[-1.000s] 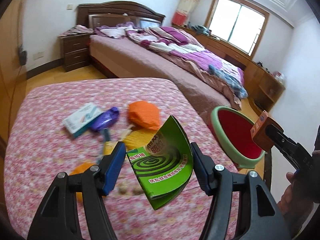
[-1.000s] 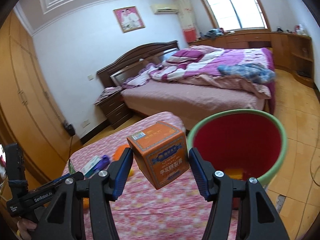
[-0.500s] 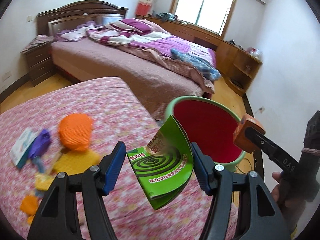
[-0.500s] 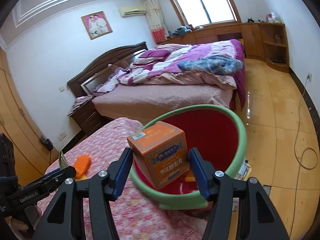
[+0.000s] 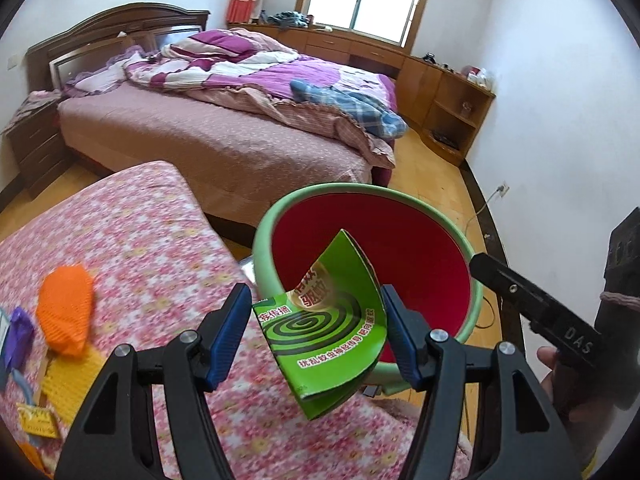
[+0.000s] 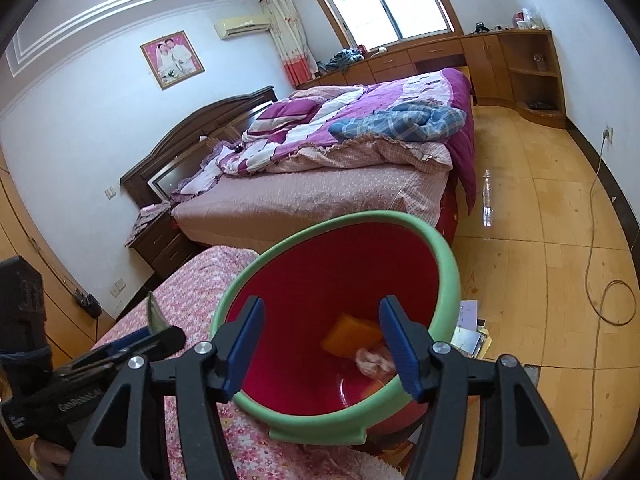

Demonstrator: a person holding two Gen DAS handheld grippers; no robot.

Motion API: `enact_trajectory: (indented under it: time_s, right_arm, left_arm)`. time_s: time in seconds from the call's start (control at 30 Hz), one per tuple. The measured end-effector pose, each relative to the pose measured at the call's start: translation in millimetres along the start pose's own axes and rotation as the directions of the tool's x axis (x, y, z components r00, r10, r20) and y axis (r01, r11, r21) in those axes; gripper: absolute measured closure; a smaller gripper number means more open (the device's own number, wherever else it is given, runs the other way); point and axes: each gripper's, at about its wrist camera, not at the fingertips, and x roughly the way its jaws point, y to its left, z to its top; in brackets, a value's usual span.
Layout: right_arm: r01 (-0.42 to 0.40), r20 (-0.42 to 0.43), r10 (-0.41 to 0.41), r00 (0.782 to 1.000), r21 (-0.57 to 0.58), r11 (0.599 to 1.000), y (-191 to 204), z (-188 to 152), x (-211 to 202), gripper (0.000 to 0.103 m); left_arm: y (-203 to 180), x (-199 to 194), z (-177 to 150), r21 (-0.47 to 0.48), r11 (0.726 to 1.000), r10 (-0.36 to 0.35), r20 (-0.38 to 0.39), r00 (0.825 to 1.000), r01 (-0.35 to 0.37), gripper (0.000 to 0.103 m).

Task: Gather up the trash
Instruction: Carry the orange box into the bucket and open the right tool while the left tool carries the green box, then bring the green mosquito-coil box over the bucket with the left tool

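Note:
My left gripper (image 5: 318, 334) is shut on a green mosquito-coil box (image 5: 324, 330), held at the near rim of the red bin with a green rim (image 5: 276, 216). My right gripper (image 6: 322, 340) is open and empty over the bin (image 6: 450, 264). The orange box (image 6: 350, 334) lies inside the bin beside a crumpled pinkish scrap (image 6: 374, 360). The right gripper also shows in the left wrist view (image 5: 532, 302) at the bin's right edge. The left gripper shows at the left of the right wrist view (image 6: 120, 354).
On the floral table (image 5: 140, 224) lie an orange mesh piece (image 5: 66, 306), a yellow piece (image 5: 68, 384), a purple wrapper (image 5: 18, 330) and a small yellow packet (image 5: 38, 420). A bed (image 5: 240, 120) stands behind. Papers (image 6: 472, 328) lie on the floor by the bin.
My right gripper opened and the orange box dropped into the bin. My left gripper carried the green box rightward from over the table to the bin's rim.

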Motion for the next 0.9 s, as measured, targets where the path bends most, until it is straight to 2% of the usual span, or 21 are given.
enact_trajectory:
  time_s: [0.2, 0.4, 0.7, 0.9]
  right_arm:
    - [0.005, 0.019, -0.006, 1.000, 0.017, 1.000, -7.4, 2.3, -4.8, 0.038]
    - [0.010, 0.019, -0.010, 1.000, 0.034, 0.999, -12.8, 1.7, -7.0, 0.038]
    - [0.001, 0.009, -0.001, 1.000, 0.040, 0.999, -11.6, -0.3, -7.9, 0.038]
    - [-0.010, 0.006, 0.010, 1.000, 0.041, 0.999, -9.9, -3.9, -10.8, 0.038]
  left_arm:
    - [-10.1, 17.8, 2.0, 0.032, 0.999, -0.002, -0.016, 1.000, 0.002, 0.037]
    - [-12.9, 27.5, 1.3, 0.024, 1.000, -0.015, -0.039, 0.999, 0.016, 0.036]
    - [-3.4, 15.5, -3.5, -0.017, 1.000, -0.019, -0.035, 0.999, 0.019, 0.035]
    - [8.9, 10.3, -18.1, -0.047, 0.999, 0.010, -0.078, 0.997, -0.014, 0.035]
